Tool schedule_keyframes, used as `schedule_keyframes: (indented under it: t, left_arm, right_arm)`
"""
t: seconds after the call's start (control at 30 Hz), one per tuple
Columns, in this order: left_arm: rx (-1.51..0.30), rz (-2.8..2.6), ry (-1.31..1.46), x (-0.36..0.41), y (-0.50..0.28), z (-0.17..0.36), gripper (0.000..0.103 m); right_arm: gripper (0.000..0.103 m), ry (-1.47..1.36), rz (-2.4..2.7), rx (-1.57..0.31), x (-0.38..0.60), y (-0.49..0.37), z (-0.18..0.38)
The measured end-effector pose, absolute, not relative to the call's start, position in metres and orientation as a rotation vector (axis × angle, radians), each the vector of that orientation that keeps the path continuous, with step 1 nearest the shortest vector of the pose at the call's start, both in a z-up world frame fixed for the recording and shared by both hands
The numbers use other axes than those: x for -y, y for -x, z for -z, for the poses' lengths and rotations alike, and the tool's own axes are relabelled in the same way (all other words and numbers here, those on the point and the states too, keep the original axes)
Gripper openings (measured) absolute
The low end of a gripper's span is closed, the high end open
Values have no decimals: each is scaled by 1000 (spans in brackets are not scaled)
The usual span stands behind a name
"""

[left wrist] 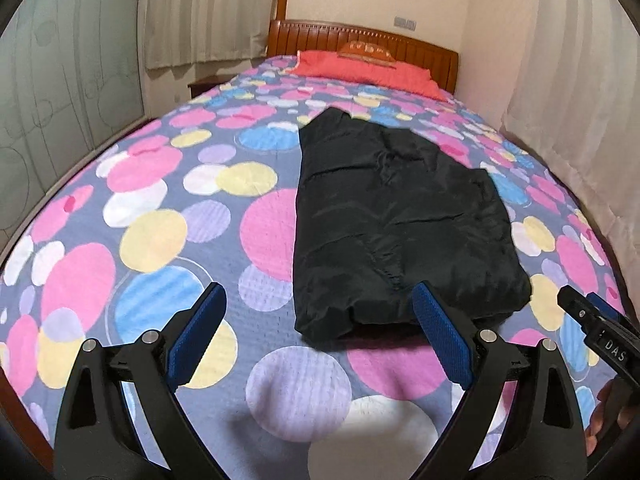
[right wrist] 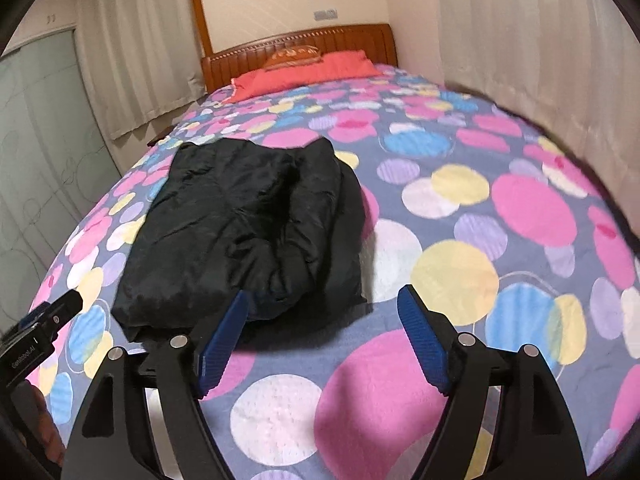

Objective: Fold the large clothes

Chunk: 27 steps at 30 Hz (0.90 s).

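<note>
Bed fills both views, covered by a grey-blue spread with pink, yellow, blue and lilac circles. Wooden headboard at the far end, against a cream wall. Curtains hang far left, and more along the right side. A frosted glass panel runs down the left.

Red-pink pillow lies at the far end, just in front of the headboard, with a small orange patterned cushion on top of it.

Black jacket lies flat on the spread, folded into a long, roughly rectangular bundle running near to far. Shiny, puffy fabric. In the right wrist view a rolled fold runs along its right side. Its near edge sits just ahead of both grippers.

Left gripper: jaws wide apart, nothing held, hovering over the spread at the jacket's near-left corner. Its right blue pad overlaps the jacket's near edge in view; contact cannot be told.

Right gripper: jaws wide apart, empty, at the jacket's near-right corner. Its left pad overlaps the hem in view.
</note>
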<state>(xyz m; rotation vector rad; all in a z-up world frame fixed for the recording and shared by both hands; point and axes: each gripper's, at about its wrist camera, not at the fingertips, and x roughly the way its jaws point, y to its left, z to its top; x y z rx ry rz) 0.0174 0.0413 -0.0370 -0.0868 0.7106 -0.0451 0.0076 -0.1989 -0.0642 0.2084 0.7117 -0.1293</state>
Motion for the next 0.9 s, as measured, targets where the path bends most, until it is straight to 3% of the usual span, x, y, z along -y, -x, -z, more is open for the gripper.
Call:
schedule_keyframes:
  t: [0.9]
  left_arm:
    - [-651, 40, 88, -44, 7, 15, 95]
  right_arm:
    - [79, -127, 111, -651, 168, 12, 40]
